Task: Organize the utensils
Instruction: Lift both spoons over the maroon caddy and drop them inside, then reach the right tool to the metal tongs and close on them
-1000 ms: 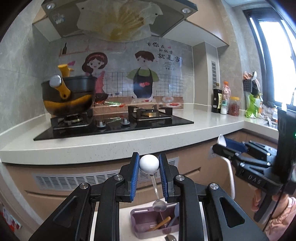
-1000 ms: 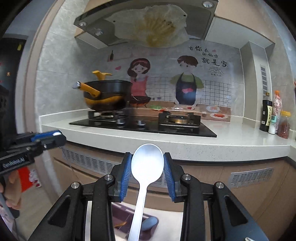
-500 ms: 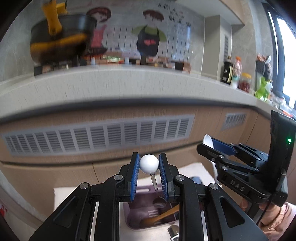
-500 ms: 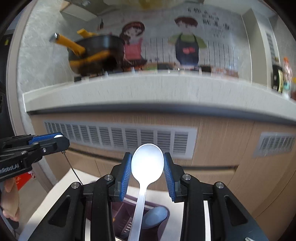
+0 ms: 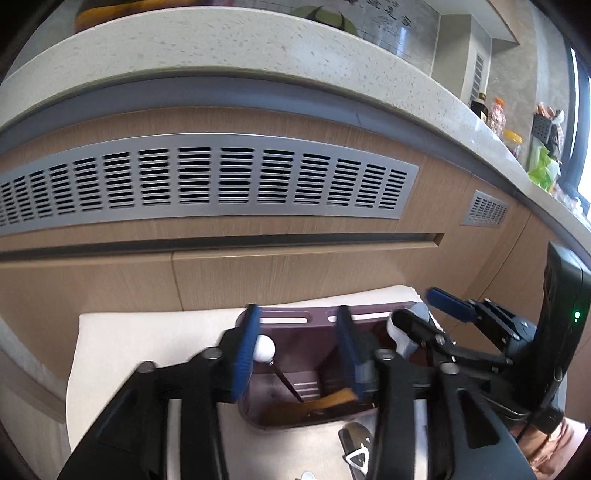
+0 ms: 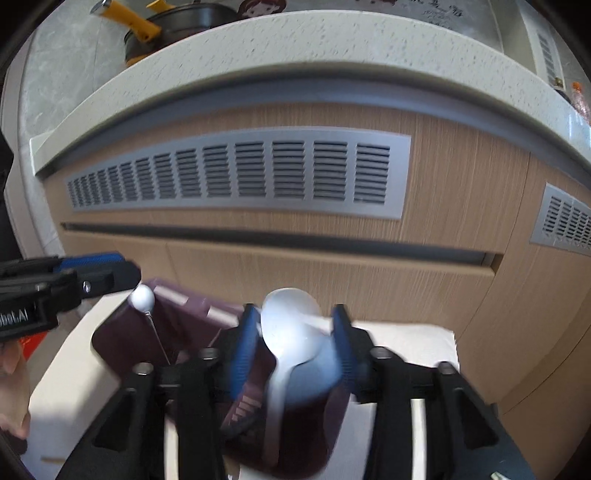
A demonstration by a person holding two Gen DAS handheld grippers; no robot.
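Observation:
My left gripper [image 5: 297, 341] is open over a purple utensil holder [image 5: 295, 321]. A thin spoon with a white ball end [image 5: 265, 350] leans against the left finger, its stem down in the holder, beside a wooden utensil [image 5: 325, 400]. My right gripper [image 6: 293, 338] is open over the same holder [image 6: 122, 339]. A white plastic spoon [image 6: 291, 328] stands between the jaws, handle down in the holder, touching the left pad. The ball-end spoon [image 6: 143, 298] and the left gripper [image 6: 92, 273] show at the left of the right wrist view. The right gripper [image 5: 424, 314] shows at the right of the left wrist view.
The holder stands on a white cloth [image 5: 147, 332] in front of wooden cabinet fronts with grey vent grilles [image 5: 207, 181]. A speckled worktop edge [image 5: 258, 44] overhangs above. A metal spoon [image 5: 356, 439] lies on the cloth near the holder. A pot with yellow handles [image 6: 177, 22] sits on the worktop.
Both grippers have come down from worktop height over the holder. Both sets of jaws have opened, and each spoon now stands loose with its lower end in the holder.

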